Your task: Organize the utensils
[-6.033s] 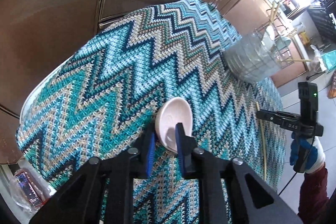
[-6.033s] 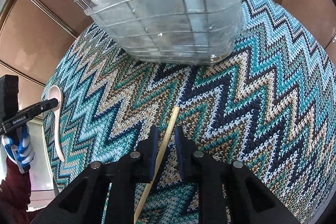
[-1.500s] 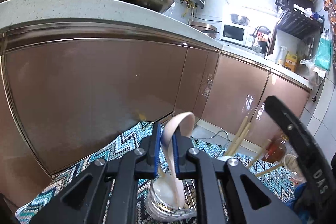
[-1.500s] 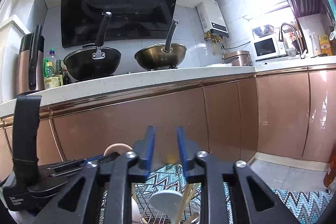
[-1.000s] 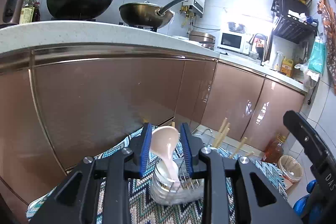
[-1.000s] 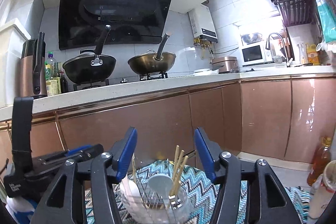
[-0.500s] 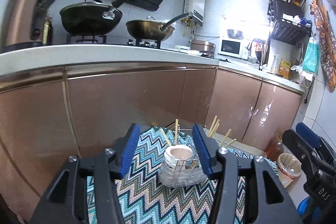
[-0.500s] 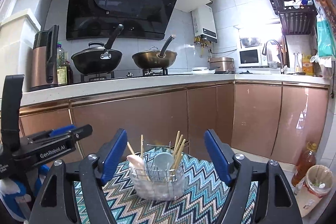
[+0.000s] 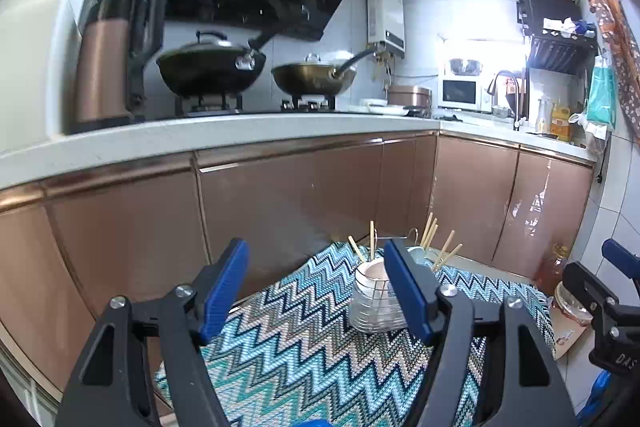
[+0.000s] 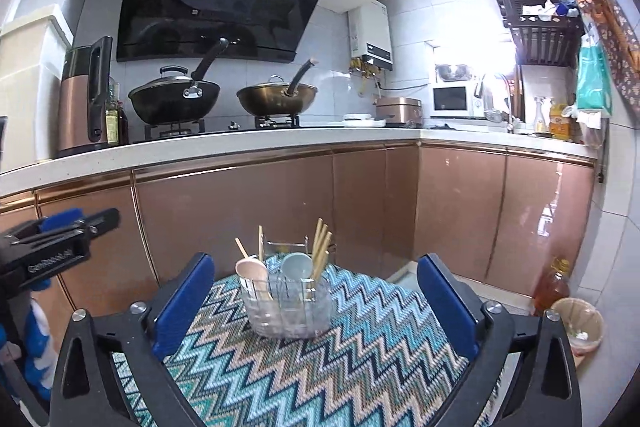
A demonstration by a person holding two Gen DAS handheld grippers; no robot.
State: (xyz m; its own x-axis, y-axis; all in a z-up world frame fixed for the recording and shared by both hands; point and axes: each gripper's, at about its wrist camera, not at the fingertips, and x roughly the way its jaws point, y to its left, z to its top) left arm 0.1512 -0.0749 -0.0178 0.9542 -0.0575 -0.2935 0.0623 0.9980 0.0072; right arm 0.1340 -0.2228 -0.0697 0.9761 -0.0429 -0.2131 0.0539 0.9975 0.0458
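Standing upright in the clear utensil holder (image 10: 289, 307) on the zigzag cloth (image 10: 360, 359), the pink spoon (image 10: 251, 271) is now free of the left gripper (image 9: 316, 291), which clamped it a second ago. Chopsticks (image 10: 321, 247) and a grey spoon (image 10: 296, 267) share the holder. Both the left and the right gripper (image 10: 316, 307) are empty, jaws opening, farther from the holder than before.
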